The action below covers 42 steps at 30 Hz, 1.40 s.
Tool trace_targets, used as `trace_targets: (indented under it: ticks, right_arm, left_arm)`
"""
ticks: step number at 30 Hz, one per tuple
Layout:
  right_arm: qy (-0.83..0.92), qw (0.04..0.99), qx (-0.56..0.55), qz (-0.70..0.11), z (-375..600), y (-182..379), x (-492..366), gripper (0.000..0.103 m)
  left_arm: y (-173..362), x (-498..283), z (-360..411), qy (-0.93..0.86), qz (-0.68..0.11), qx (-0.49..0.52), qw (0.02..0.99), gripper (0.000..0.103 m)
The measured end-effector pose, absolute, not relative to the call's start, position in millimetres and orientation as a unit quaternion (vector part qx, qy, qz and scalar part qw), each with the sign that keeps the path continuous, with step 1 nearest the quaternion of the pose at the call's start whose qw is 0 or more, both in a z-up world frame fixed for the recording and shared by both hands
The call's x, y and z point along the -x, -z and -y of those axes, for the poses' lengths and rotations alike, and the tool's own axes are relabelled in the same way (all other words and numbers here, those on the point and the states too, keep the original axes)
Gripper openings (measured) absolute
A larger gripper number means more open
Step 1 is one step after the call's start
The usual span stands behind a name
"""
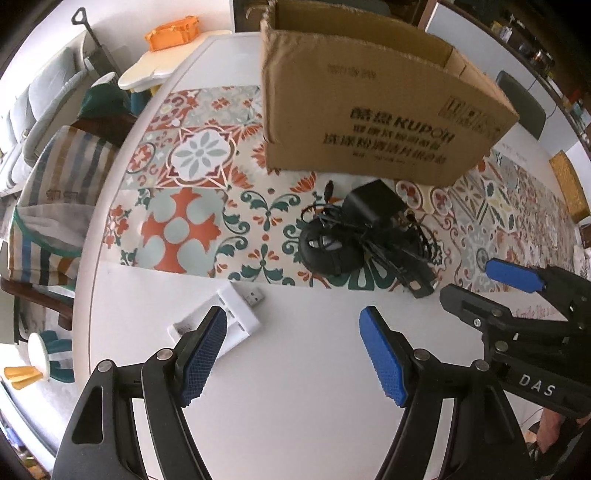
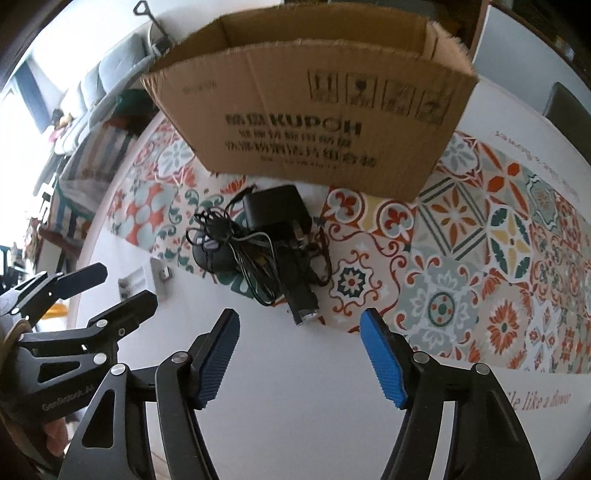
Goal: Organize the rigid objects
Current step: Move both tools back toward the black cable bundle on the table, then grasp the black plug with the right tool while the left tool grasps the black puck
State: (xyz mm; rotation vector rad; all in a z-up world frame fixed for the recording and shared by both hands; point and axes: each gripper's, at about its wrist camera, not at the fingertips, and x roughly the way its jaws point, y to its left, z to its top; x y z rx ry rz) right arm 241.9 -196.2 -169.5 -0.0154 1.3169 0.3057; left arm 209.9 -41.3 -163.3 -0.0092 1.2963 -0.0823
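Note:
An open cardboard box (image 1: 373,114) stands on the patterned mat; it also shows in the right wrist view (image 2: 314,118). In front of it lies a black power adapter (image 1: 373,206) with tangled cable, over a black mouse (image 1: 328,247); the adapter (image 2: 275,208) and mouse (image 2: 218,258) also show in the right wrist view. A white USB charger (image 1: 229,317) lies on the bare table by my left gripper's left finger. My left gripper (image 1: 295,350) is open and empty. My right gripper (image 2: 301,354) is open and empty, just short of the cable's plug (image 2: 304,308).
The round white table (image 1: 295,406) carries a patterned mat (image 1: 192,177). A chair with striped cloth (image 1: 55,206) stands at the left edge. An orange bin (image 1: 171,31) sits on a small table beyond. My right gripper (image 1: 517,295) shows in the left wrist view.

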Motion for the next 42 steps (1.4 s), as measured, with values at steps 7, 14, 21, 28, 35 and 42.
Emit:
trace_targets:
  ticks: [7, 14, 21, 28, 35, 42]
  right_arm:
    - [-0.153, 0.758, 0.029, -0.634, 191.9, 191.7, -249.7, 0.062]
    - [-0.16, 0.738, 0.047, -0.654, 186.5, 219.8, -259.9, 0.049]
    - [-0.169, 0.735, 0.058, -0.655, 177.0, 233.2, -267.5, 0.04]
    - [-0.175, 0.744, 0.054, -0.643, 168.1, 235.9, -273.5, 0.035]
    - [-0.175, 0.751, 0.037, -0.636, 164.7, 236.7, -271.5, 0.027]
    - [-0.136, 0.755, -0.002, -0.641, 180.8, 228.8, -245.3, 0.026]
  left_arm:
    - [181.6, -214.7, 48.7, 0.036, -0.62, -0.009, 0.784, 0.074]
    - [194.8, -219.8, 51.8, 0.032, -0.634, -0.011, 0.773, 0.074]
    - [201.1, -222.2, 47.6, 0.027, -0.639, -0.007, 0.769, 0.074]
    - [204.6, -224.5, 43.0, 0.023, -0.641, -0.003, 0.767, 0.074]
    - [206.6, -223.0, 40.7, 0.026, -0.64, -0.001, 0.768, 0.074]
    - [207.4, -218.8, 40.3, 0.052, -0.634, 0.001, 0.772, 0.074]
